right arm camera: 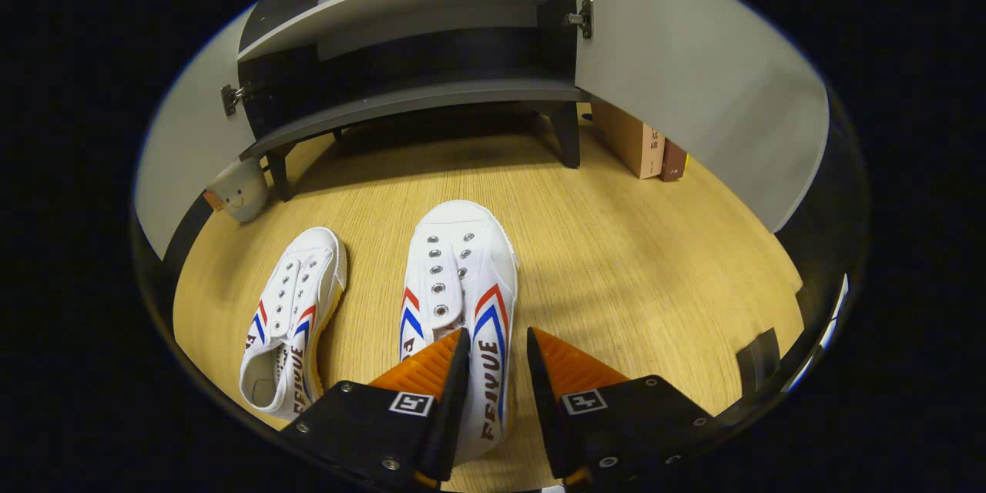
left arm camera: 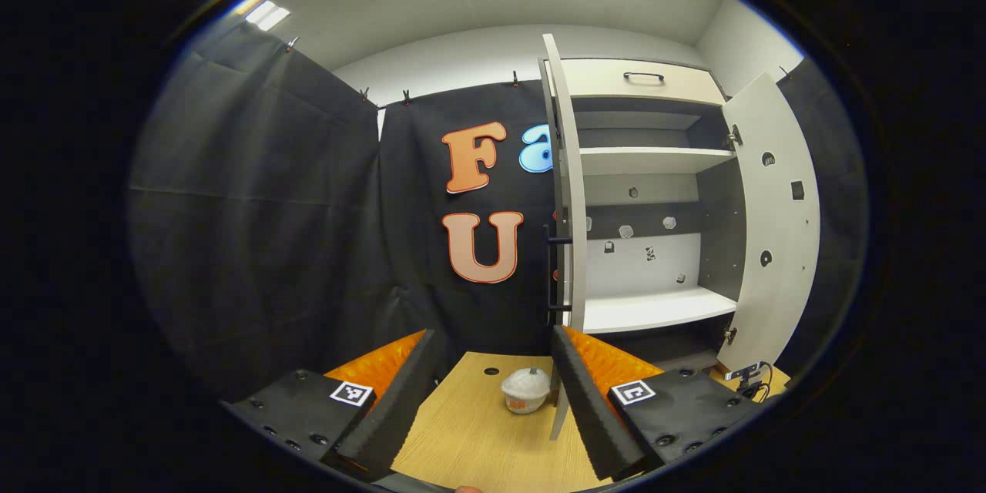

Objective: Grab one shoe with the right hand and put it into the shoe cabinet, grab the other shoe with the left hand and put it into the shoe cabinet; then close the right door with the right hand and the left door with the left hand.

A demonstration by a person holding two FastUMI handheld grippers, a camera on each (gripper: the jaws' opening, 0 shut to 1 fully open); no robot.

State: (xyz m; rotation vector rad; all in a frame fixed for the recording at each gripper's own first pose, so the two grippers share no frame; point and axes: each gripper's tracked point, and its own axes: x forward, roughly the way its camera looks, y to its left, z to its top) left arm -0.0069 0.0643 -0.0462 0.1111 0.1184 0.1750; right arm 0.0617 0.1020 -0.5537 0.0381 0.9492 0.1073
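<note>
While both white canvas shoes lie on the wooden bench (right arm camera: 632,262), toes toward the shoe cabinet (right arm camera: 416,104), the right-hand shoe (right arm camera: 461,277) sits with its outer side wall between the fingers of the right tool (right arm camera: 498,370); the jaws straddle that wall, one finger inside the shoe's opening, but whether they press on it I cannot tell. Just beside it to the left lies the other shoe (right arm camera: 289,316), apart from it and angled slightly. Beyond them the cabinet stands on short dark legs with both doors swung wide, the right door (right arm camera: 693,69) pale and broad, its lower shelf dark. A small mug with a face (right arm camera: 239,189) sits by the front left leg; two books (right arm camera: 639,142) stand behind the right door. In the left gripper view, the left tool (left arm camera: 493,393) is held released, fingers spread with nothing between them, facing the open left door (left arm camera: 566,185) edge-on and pale shelves (left arm camera: 655,308). A small white lidded cup (left arm camera: 526,390) rests on the bench ahead.
</note>
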